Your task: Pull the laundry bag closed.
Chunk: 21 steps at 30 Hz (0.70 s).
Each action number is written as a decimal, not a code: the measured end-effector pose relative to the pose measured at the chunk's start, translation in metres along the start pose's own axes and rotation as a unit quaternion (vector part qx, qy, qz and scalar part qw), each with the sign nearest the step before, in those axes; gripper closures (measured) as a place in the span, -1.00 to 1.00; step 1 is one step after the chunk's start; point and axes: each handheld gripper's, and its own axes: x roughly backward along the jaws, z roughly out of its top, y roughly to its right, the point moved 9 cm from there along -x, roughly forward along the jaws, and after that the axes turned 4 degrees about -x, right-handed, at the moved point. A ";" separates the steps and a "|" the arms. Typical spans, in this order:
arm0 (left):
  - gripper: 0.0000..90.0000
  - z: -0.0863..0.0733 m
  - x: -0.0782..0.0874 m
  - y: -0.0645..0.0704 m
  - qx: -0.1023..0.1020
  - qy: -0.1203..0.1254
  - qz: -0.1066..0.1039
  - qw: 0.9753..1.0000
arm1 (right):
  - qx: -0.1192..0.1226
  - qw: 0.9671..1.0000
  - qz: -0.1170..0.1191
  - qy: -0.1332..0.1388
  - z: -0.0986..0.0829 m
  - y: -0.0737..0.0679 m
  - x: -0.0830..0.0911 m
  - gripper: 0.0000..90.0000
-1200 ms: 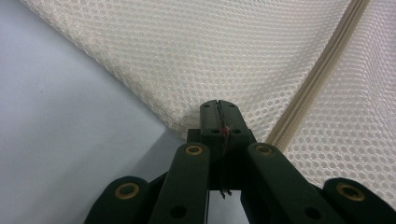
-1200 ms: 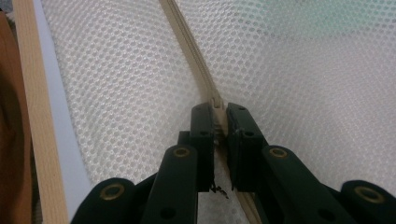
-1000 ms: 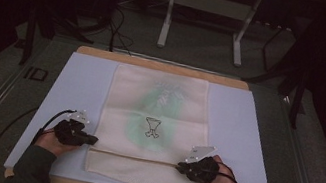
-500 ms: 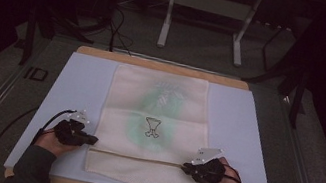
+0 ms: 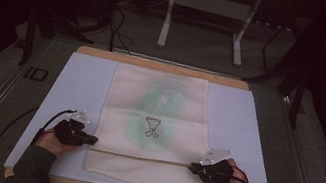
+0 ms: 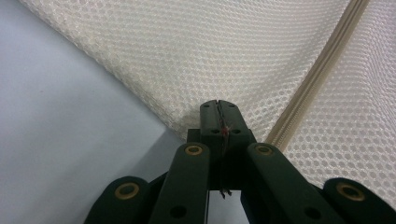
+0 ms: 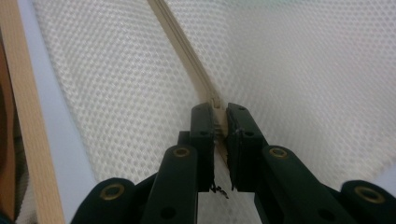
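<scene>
Mesh laundry bag (image 5: pixel 153 120) lies flat on the table's blue mat (image 5: pixel 80 87), its zipper (image 5: pixel 139 157) running across the near end. Left claw (image 5: pixel 91 139) is clamped on the bag's left edge; right claw (image 5: pixel 194 167) pinches the zipper's end. Soft, light, floppy; seams grip best. No legible writing, just a small printed emblem.

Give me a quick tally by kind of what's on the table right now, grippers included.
Mesh bag with a zipper across it: 1
Pale blue mat under the bag: 1
Grippers: 2, the left gripper at the bag's left edge, the right gripper on the zipper at its right end
Total: 4
</scene>
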 end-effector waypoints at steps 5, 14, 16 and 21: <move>1.00 0.000 0.000 0.000 0.000 0.001 0.000 1.000 | -0.008 1.000 -0.004 0.002 -0.006 0.004 0.004 0.83; 1.00 0.000 0.000 0.000 0.000 0.001 0.000 1.000 | -0.016 1.000 -0.006 0.000 -0.013 0.009 0.010 0.83; 1.00 0.000 0.000 0.000 0.000 0.001 0.000 1.000 | -0.019 1.000 -0.007 -0.002 -0.016 0.010 0.011 0.83; 1.00 0.000 0.000 0.000 0.001 0.002 0.000 1.000 | -0.032 0.999 -0.019 -0.008 -0.028 0.018 0.019 0.83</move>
